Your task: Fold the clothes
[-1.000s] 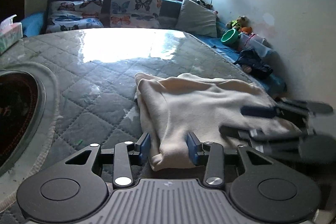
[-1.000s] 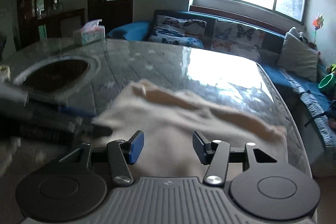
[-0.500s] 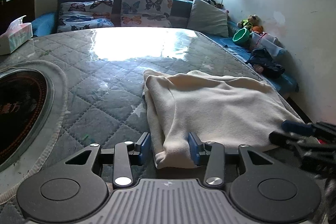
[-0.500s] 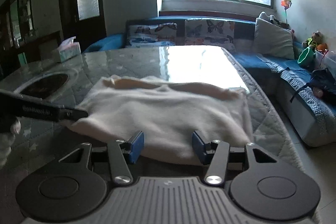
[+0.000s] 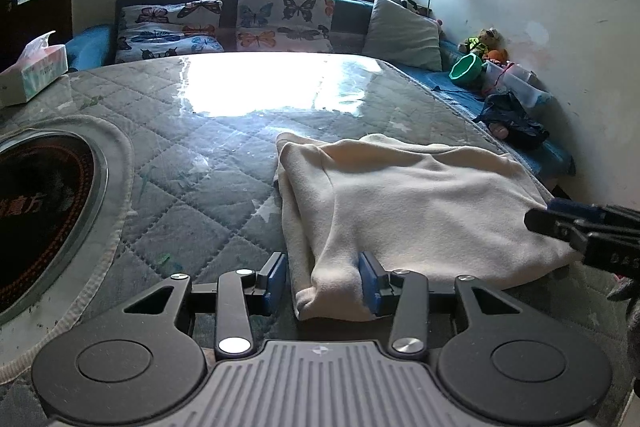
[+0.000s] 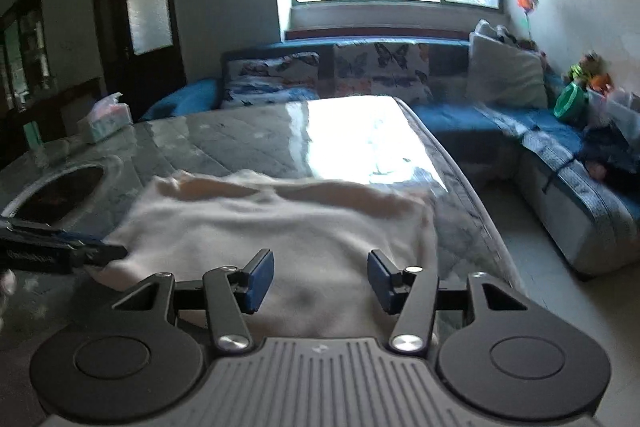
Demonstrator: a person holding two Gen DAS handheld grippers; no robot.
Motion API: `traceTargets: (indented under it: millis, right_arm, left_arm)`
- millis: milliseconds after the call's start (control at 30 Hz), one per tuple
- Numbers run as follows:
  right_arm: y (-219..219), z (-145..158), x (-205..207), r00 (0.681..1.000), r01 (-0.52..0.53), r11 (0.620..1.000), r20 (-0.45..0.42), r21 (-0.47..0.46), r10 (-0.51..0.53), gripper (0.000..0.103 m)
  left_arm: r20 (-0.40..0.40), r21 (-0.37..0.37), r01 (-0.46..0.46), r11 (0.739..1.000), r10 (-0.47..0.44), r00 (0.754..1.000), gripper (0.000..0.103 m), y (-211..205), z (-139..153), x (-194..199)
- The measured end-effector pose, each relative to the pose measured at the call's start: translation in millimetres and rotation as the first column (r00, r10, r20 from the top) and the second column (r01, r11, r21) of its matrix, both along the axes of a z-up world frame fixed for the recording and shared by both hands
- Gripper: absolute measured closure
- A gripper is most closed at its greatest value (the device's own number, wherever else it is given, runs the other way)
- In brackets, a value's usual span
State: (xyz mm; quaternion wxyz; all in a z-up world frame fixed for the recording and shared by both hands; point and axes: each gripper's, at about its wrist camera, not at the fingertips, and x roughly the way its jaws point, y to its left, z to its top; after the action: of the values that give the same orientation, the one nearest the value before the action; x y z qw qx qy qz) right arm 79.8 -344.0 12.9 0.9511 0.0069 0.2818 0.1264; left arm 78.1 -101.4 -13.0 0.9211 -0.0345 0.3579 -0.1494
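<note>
A cream folded garment (image 5: 408,203) lies flat on the quilted table cover (image 5: 192,171); it also shows in the right wrist view (image 6: 280,223). My left gripper (image 5: 323,281) is open, its blue pads on either side of the garment's near left corner. My right gripper (image 6: 318,279) is open and empty above the garment's near edge. The right gripper shows at the right edge of the left wrist view (image 5: 580,227), by the garment's right corner. The left gripper shows at the left of the right wrist view (image 6: 64,251).
A dark round inset (image 5: 36,199) sits in the table at the left. A tissue box (image 5: 34,71) stands at the far left. A blue sofa with butterfly cushions (image 5: 280,19) and toys (image 5: 480,55) runs behind and right. The table's right edge (image 6: 472,203) drops to the floor.
My right gripper has pulled back off the garment toward its right side. The left gripper has stayed at the near left corner, open. The garment has not shifted.
</note>
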Motion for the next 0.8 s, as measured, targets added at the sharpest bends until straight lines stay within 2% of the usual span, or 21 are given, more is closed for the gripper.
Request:
traceTargets:
  millis: [67, 267, 333, 400, 467, 567, 633, 700, 800]
  right_arm:
    - [7.4, 3.9, 0.2, 0.999, -0.033, 0.999, 0.010, 0.004, 0.033, 0.043]
    - [33.8, -13.1, 1.0, 0.996, -0.090, 0.993, -0.018, -0.073, 0.089, 0.039]
    - [38.6, -15.2, -1.2, 0.996, -0.091, 0.991, -0.005, -0.099, 0.091, 0.030]
    - [42.2, -16.4, -2.5, 0.996, -0.089, 0.989, 0.000, -0.114, 0.090, 0.025]
    - [44.4, -17.3, -3.1, 0.996, -0.093, 0.988, -0.002, -0.123, 0.093, 0.022]
    - [46.2, -18.2, -2.5, 0.996, -0.088, 0.986, -0.008, -0.139, 0.087, 0.014]
    - [47.3, -19.2, -1.9, 0.997, -0.075, 0.985, -0.012, -0.154, 0.074, 0.005]
    - [45.1, -20.6, 0.3, 0.998, -0.063, 0.987, -0.024, -0.149, 0.060, 0.000]
    - [38.5, -21.5, 3.6, 0.998, -0.054, 0.991, -0.046, -0.119, 0.048, 0.000]
  left_arm:
    - [-0.001, -0.005, -0.003, 1.000, 0.003, 1.000, 0.057, 0.4, 0.2, -0.1]
    - [0.010, -0.011, -0.014, 1.000, 0.014, 1.000, 0.053, 1.0, -0.9, -2.7]
    - [0.021, -0.002, -0.013, 1.000, 0.013, 1.000, 0.050, 0.1, -1.6, -4.5]
    - [0.035, 0.017, -0.018, 1.000, 0.018, 0.999, 0.043, -0.8, -2.0, -5.7]
    - [0.044, 0.023, -0.016, 1.000, 0.015, 0.999, 0.042, -0.6, -2.5, -6.1]
    - [0.059, 0.034, -0.019, 0.999, 0.017, 0.998, 0.035, 0.0, -4.0, -6.5]
    - [0.071, 0.044, -0.023, 0.999, 0.020, 0.997, 0.029, -0.3, -5.3, -7.0]
    - [0.078, 0.052, -0.031, 0.998, 0.027, 0.997, 0.019, -0.1, -7.2, -5.9]
    - [0.086, 0.062, -0.040, 0.997, 0.035, 0.996, 0.013, 0.9, -9.5, -4.3]
